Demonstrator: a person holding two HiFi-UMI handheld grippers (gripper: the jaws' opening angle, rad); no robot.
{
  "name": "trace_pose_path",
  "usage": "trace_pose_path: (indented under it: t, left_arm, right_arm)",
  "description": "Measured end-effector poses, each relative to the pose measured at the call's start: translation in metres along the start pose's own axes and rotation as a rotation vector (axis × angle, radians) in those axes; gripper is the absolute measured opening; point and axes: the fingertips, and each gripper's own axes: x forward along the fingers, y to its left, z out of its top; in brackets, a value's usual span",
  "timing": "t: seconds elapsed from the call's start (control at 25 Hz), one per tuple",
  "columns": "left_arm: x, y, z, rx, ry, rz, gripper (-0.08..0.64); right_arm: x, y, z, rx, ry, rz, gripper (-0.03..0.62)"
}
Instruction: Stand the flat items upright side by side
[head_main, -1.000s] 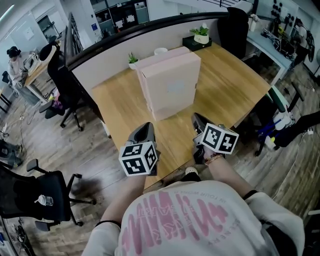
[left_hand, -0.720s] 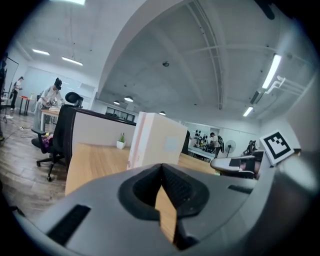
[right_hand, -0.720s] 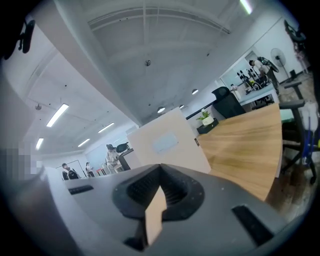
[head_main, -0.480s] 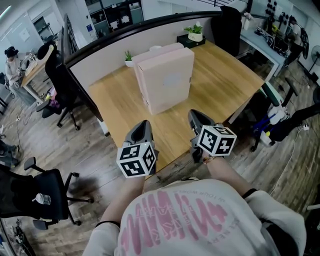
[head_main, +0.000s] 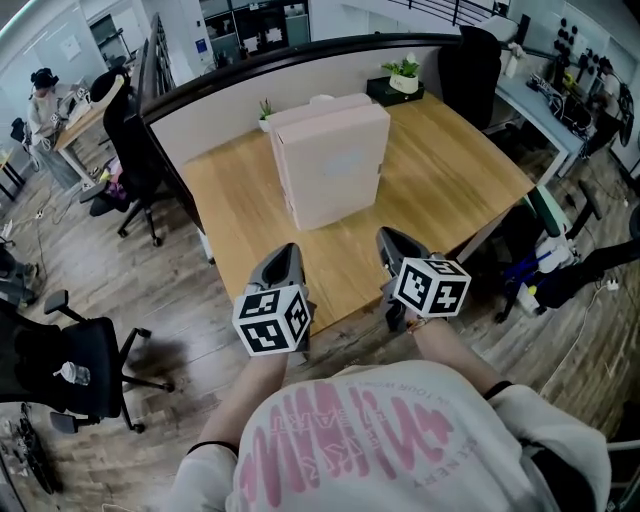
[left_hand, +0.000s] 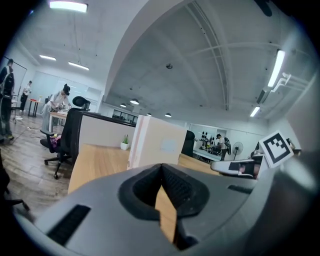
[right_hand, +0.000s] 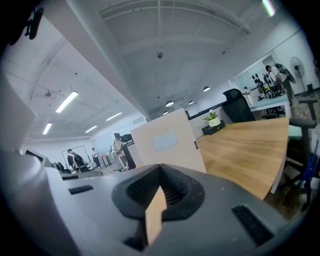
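An open-plan office with a wood-plank floor (head_main: 120, 290) is filling the head view. A light wooden desk (head_main: 450, 180) is occupying the centre and upper right of the frame, and a grey partition (head_main: 230, 100) with a dark top rail is running along its far edge. A second desk (head_main: 545, 95) is standing at the upper right, and black office chairs (head_main: 135, 165) are standing on the floor at left.

Two flat pink boxes (head_main: 335, 165) are standing upright at the upper centre of the desk, face to face and side by side. Bare desk is lying open to their left, right and front.

The left gripper (head_main: 288, 252) and the right gripper (head_main: 388, 242) are hovering over the near desk edge at lower centre, well apart from the boxes. Both are closed, jaws together, gripping nothing.

A pale label (right_hand: 164, 140) is showing on the front box; no writing is readable. A small plant (head_main: 265, 108) is standing by the partition.
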Motion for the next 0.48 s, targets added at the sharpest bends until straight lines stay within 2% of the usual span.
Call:
trace_pose_path:
  t: [0.24, 0.48]
  left_arm:
    - [0.003, -0.019, -0.004, -0.036, -0.014, 0.048, 0.003]
    - [0.007, -0.038, -0.014, -0.030, 0.005, 0.046, 0.003]
  right_arm:
    - [-0.008, -0.014, 0.002, -0.053, 0.055, 0.036, -0.005]
    - [-0.017, -0.034, -0.004, -0.043, 0.075, 0.032, -0.005]
